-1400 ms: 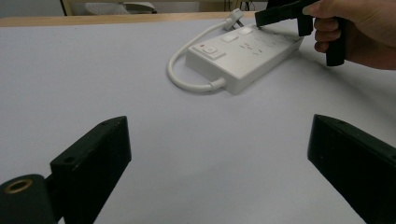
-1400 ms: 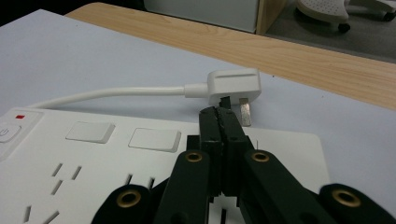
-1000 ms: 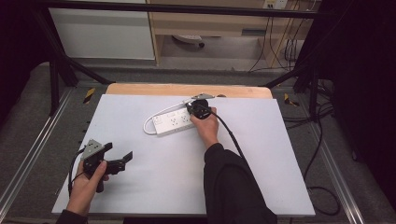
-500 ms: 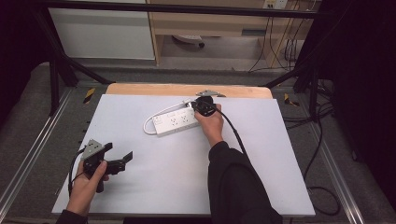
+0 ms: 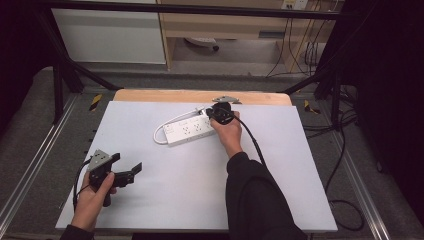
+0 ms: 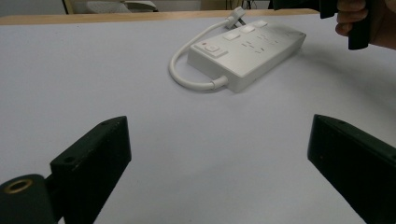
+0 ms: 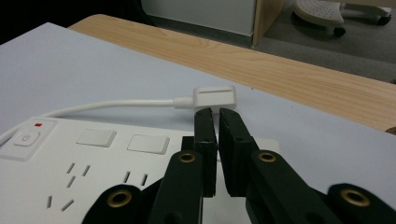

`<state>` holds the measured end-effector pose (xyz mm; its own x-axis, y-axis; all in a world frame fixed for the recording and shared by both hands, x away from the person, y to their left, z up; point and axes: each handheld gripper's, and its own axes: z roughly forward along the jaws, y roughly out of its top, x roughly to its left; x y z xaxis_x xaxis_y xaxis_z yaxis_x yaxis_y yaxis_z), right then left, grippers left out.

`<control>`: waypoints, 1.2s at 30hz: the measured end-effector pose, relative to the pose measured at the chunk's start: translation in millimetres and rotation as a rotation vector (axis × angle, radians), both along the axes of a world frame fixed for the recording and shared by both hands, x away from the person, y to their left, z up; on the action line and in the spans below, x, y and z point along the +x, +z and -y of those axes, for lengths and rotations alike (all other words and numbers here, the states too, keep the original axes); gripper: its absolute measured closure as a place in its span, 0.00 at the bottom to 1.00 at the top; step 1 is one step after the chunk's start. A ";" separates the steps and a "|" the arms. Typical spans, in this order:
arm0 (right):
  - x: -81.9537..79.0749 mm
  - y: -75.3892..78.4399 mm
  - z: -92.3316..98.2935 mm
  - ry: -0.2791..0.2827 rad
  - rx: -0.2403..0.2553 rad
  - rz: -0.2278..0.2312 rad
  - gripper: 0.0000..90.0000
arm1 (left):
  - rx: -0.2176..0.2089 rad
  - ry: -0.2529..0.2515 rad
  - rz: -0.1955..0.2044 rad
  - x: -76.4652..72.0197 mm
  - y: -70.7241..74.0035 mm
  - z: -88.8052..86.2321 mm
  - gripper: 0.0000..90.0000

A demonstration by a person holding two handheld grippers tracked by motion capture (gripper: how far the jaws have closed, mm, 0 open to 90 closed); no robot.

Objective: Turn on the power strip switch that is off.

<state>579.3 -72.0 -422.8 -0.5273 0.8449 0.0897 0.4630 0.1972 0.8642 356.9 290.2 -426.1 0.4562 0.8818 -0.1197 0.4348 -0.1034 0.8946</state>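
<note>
A white power strip (image 5: 189, 131) lies at the middle rear of the white table (image 5: 200, 200), its short cable looping round its left end to a flat white plug (image 7: 214, 96). My right gripper (image 5: 216, 113) hovers over the strip's right end. Its jaws have just parted by a sliver and stand nearly together, with nothing seen between them; the tips (image 7: 215, 113) sit right at the plug's near edge. My left gripper (image 5: 126, 163) rests at the front left, open and empty. In its own view the left gripper (image 6: 219, 154) faces the strip (image 6: 247, 51) across bare table.
A wooden strip (image 5: 200, 96) borders the table's far edge, with a grey plate (image 5: 226, 100) resting on it. Metal rails run along both sides. Cabinets and cables (image 5: 300, 45) stand on the floor beyond. The strip's red-marked power switch (image 7: 27, 138) sits at its cable end.
The right hand has shifted slightly to the right at the strip's end. The left gripper has stayed where it was.
</note>
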 end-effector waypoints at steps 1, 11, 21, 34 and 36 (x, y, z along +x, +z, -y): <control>-0.3 0.1 0.5 0.002 0.000 -0.001 0.95 | 0.000 0.001 0.002 0.0 0.0 0.0 0.07; -3.3 3.6 9.2 -0.008 0.008 -0.011 0.85 | 0.001 0.002 0.001 -0.1 -0.3 0.0 0.07; -6.1 10.9 13.8 -0.032 0.041 -0.032 0.68 | 0.001 0.002 0.000 -0.4 -0.3 -0.3 0.07; -7.4 18.6 25.8 -0.105 0.045 -0.081 0.29 | 0.002 0.006 0.001 -0.6 -0.6 -0.1 0.07; -8.2 19.5 27.0 -0.106 0.039 -0.087 0.24 | 0.002 0.006 0.002 -0.7 -0.5 -0.3 0.07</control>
